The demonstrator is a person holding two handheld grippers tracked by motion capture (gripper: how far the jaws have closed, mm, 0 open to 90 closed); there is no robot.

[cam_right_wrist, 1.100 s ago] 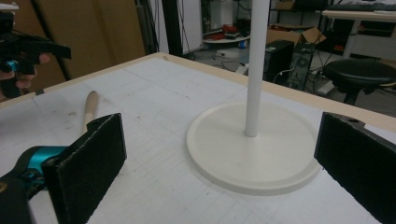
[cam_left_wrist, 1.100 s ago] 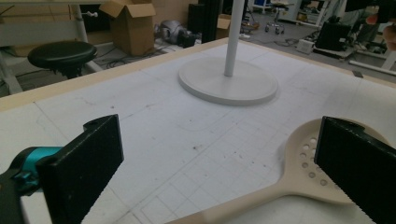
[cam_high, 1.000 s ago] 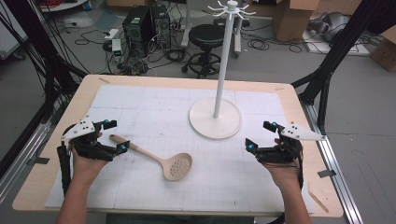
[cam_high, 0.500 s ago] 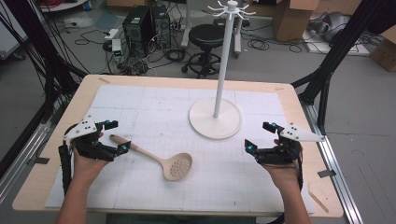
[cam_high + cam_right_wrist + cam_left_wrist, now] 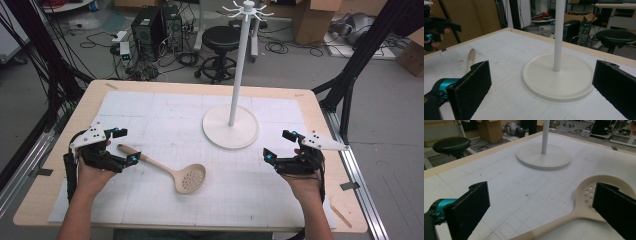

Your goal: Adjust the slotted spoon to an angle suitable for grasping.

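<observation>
High view: left gripper sits with jaws spread wide, straddling the handle end of the slotted spoon, which lies flat on the surface with its bowl toward the centre. Right gripper is also spread wide and empty, near the white stand. Spoon looks light, rigid, smooth and probably slippery; best taken mid-handle, across its narrow width.

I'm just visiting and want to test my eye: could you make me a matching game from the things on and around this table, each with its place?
Things:
1. spoon
2. stand
3. stool
4. right gripper

Places:
A. on the floor behind the table
B. at the table's right, open and holding nothing
C. lying by the left gripper
D. upright at the table's middle back

Pairs: 1-C, 2-D, 3-A, 4-B
</observation>
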